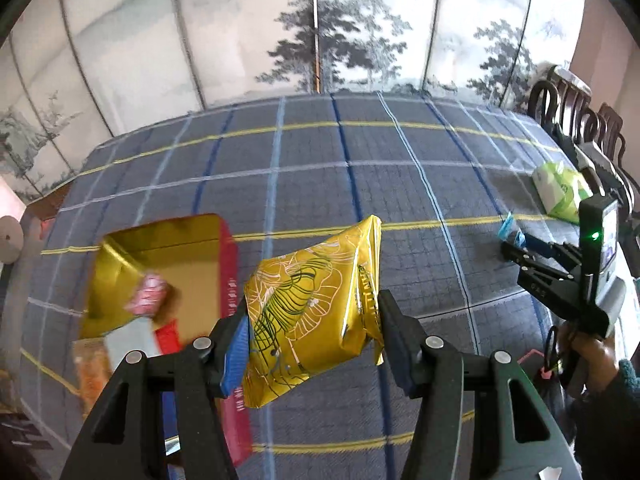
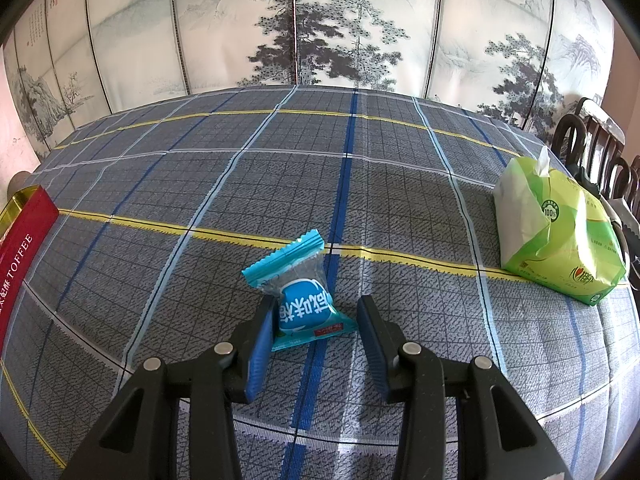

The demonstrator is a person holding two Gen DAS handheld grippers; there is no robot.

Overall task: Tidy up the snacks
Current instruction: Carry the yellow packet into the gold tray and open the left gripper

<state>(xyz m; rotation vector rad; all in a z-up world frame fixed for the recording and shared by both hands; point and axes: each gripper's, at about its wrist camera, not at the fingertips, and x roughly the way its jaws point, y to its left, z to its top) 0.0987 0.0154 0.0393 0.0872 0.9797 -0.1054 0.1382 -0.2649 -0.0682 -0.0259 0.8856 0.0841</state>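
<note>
My left gripper (image 1: 312, 305) is shut on a yellow snack packet (image 1: 320, 280) with line drawings and holds it in the air above the checked tablecloth. Left of it and lower stands an open red toffee tin (image 1: 229, 264) with a gold inside; a pink wrapped snack (image 1: 148, 294) and other blurred packets lie in it. My right gripper (image 2: 315, 304) rests low at the table with a small blue candy packet (image 2: 302, 304) between its fingers. The left pad touches the packet, the right pad stands just off it. The left wrist view shows that gripper (image 1: 510, 248) at the far right, a hand holding it.
A green tissue pack (image 2: 560, 232) lies at the table's right side, with dark wooden chairs (image 2: 592, 140) behind it. The red tin's wall (image 2: 24, 240) shows at the left edge. A painted folding screen (image 2: 320, 32) stands behind the table.
</note>
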